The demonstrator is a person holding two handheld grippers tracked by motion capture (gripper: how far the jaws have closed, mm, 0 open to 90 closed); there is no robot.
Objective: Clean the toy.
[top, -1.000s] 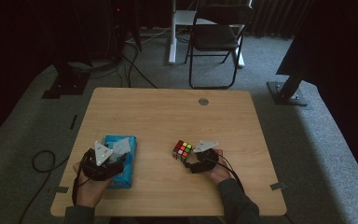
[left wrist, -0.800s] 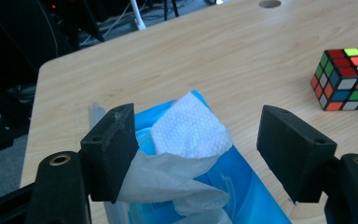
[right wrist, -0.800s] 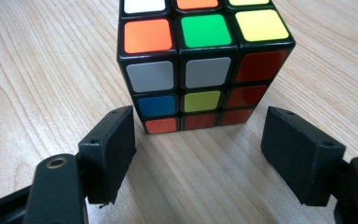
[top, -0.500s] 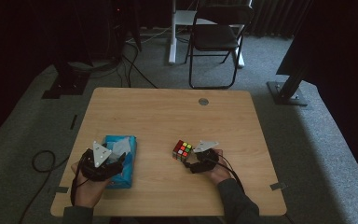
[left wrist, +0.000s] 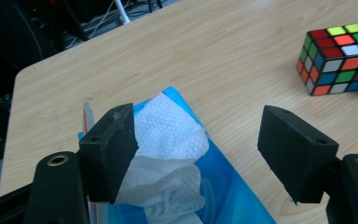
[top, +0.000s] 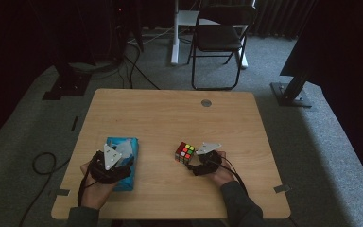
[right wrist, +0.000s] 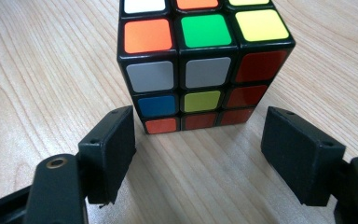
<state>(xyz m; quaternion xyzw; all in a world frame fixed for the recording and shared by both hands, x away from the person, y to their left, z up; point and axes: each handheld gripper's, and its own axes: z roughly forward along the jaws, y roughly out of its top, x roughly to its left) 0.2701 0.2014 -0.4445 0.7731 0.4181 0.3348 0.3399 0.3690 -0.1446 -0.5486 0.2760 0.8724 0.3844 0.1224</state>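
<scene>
A blue tissue pack (top: 123, 177) lies near the table's front left, and a white tissue (left wrist: 168, 135) pokes up out of it. My left gripper (top: 122, 157) hovers over the pack. In the left gripper view my left gripper (left wrist: 196, 126) is open, with the tissue by the left jaw and no pad pressing on it. A scrambled Rubik's cube (top: 185, 152) stands on the wood right of the pack. My right gripper (top: 194, 160) points at the cube from the near side. It is open, and the cube (right wrist: 200, 65) sits just beyond the jaw tips of my right gripper (right wrist: 198, 126), untouched.
The wooden table (top: 170, 118) has a round metal grommet (top: 206, 102) near its far edge. A folding chair (top: 220, 38) stands behind the table. Black stand bases (top: 293, 94) and cables (top: 42, 163) lie on the grey carpet. The cube (left wrist: 340, 58) also appears at the upper right in the left gripper view.
</scene>
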